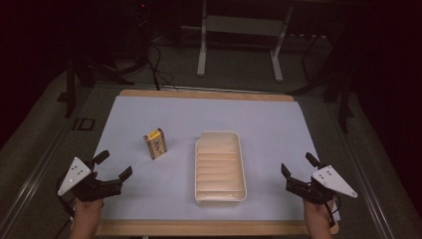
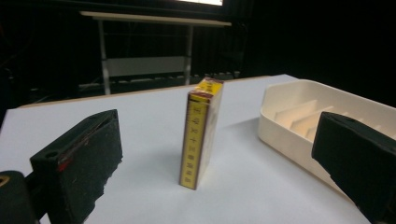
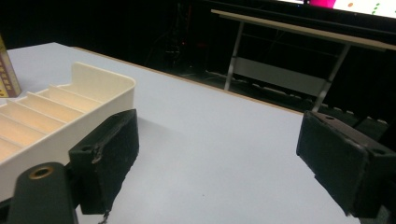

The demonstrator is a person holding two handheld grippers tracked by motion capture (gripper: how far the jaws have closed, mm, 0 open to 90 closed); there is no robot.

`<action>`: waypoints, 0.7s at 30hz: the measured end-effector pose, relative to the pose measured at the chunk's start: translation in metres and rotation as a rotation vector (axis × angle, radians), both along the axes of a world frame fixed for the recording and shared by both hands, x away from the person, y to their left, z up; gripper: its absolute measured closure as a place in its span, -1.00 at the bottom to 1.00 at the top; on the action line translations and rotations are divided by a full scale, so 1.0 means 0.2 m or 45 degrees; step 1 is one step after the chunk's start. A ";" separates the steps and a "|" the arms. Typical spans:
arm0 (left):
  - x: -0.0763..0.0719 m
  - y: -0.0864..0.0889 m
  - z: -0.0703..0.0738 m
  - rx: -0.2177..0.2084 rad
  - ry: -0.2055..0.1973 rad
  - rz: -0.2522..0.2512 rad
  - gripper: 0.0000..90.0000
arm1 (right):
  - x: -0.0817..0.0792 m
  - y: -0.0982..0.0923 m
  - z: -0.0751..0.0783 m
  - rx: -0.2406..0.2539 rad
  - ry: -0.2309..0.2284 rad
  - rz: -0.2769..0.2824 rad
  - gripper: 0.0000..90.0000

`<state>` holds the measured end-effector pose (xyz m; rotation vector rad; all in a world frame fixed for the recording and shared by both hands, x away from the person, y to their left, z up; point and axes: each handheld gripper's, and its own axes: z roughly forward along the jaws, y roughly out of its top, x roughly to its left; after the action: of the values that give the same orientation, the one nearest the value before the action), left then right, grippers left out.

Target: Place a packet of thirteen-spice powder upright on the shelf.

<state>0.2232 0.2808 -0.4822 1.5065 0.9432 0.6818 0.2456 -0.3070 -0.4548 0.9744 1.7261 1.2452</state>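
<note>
White tabletop [image 1: 149, 199] bears box [image 2: 200, 133]; high view reveals slotted tray [image 1: 220, 199].

From my feed: table [image 1: 149, 109] runs across the middle w/ a sheet over most of it, table edge showing along near and far sides. Small box [image 1: 155, 143] stands upright on the sheet, left of centre. Ribbed tray [image 1: 220, 168] lies just right of the box, apart from it, long axis running near-to-far, reaching closer to my side than the box. Left gripper [image 1: 113, 165] sits at near-left corner, box ahead of it and btwn its jaws in left gripper view. Right gripper [image 1: 298, 166] at near-right, right of the tray, well apart. Behind the table, on the floor, a frame stand [image 1: 241, 30] w/ cables left of it.
</note>
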 end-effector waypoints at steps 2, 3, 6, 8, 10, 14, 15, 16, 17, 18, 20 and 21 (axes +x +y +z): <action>0.00 -0.01 0.01 -0.008 0.001 -0.008 -0.95 | 0.00 0.01 0.00 -0.017 0.005 0.009 -0.71; 0.00 -0.01 0.01 -0.008 0.001 -0.008 -0.95 | 0.00 0.02 0.00 -0.024 0.008 0.011 -0.71; 0.00 0.00 0.02 -0.061 0.011 -0.017 -0.95 | 0.00 0.02 0.00 -0.038 0.006 0.006 -0.71; 0.01 0.00 0.03 -0.079 0.034 -0.026 -0.95 | 0.00 0.02 0.01 -0.053 0.010 0.000 -0.70; 0.02 0.00 0.04 -0.076 0.036 -0.041 -0.95 | -0.01 0.01 0.02 -0.052 0.021 -0.002 -0.70; 0.03 -0.01 0.06 -0.065 0.032 -0.069 -0.95 | -0.02 0.02 0.01 -0.078 0.023 0.056 -0.70; 0.04 -0.02 0.07 -0.052 0.027 -0.088 -0.95 | -0.02 0.02 0.00 -0.110 0.022 0.064 -0.70; 0.05 -0.03 0.07 -0.042 0.031 -0.108 -0.95 | -0.03 0.02 -0.02 -0.121 0.026 0.079 -0.70; 0.06 -0.03 0.09 -0.024 0.033 -0.176 -0.95 | -0.03 0.03 -0.03 -0.089 0.050 0.116 -0.70; 0.06 -0.03 0.09 -0.024 0.033 -0.176 -0.95 | -0.03 0.03 -0.03 -0.089 0.050 0.116 -0.70; 0.06 -0.05 0.12 0.043 0.047 -0.267 -0.95 | -0.03 0.04 -0.02 -0.095 0.032 0.126 -0.70; 0.06 -0.05 0.12 0.043 0.047 -0.267 -0.95 | -0.03 0.04 -0.02 -0.095 0.032 0.126 -0.70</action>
<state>0.2359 0.2714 -0.4582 1.6260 0.7906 0.5223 0.2396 -0.2993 -0.4587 0.8735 1.8468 1.2263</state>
